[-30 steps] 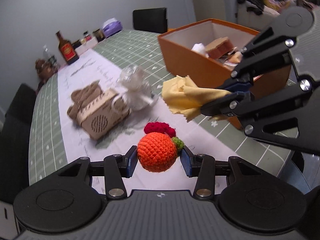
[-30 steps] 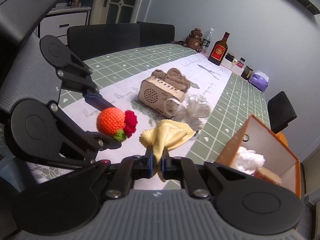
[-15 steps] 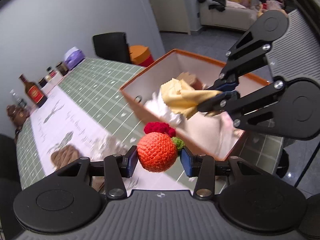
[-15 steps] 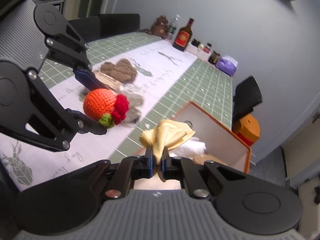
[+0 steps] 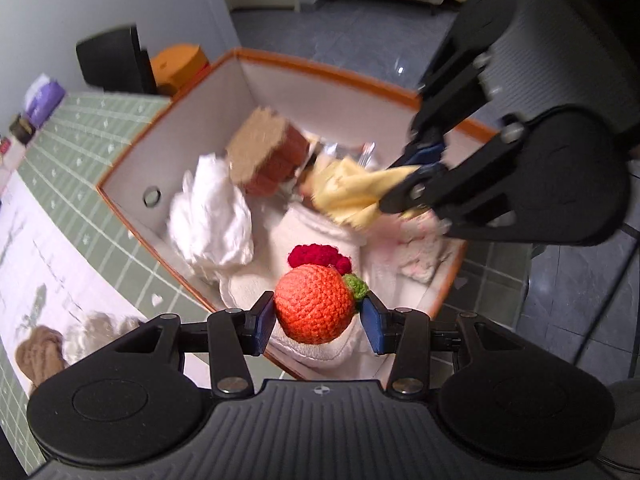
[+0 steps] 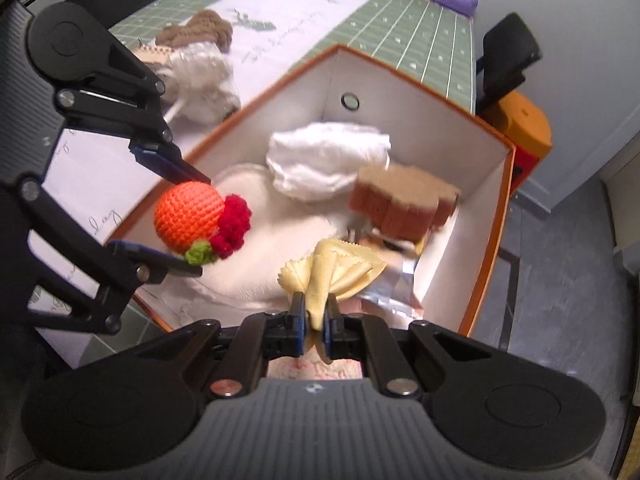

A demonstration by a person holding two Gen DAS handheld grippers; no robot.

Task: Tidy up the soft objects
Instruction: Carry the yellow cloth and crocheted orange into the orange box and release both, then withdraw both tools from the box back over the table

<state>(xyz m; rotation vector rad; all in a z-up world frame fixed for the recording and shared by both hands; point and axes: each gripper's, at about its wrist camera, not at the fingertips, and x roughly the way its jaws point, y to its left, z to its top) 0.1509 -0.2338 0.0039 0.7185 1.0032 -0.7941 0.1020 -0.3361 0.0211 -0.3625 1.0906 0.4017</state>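
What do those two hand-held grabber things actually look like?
Both the left gripper and the right gripper are matte black plastic: ribbed grey-black bodies, round disc-shaped joints, linkage bars with silver screws, and small blue pads on the fingertips. A small round emblem marks each body's centre.

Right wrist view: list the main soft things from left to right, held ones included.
Crocheted orange ball in the left gripper → yellow cloth pinched by the right gripper → brown sponge block inside the orange box.
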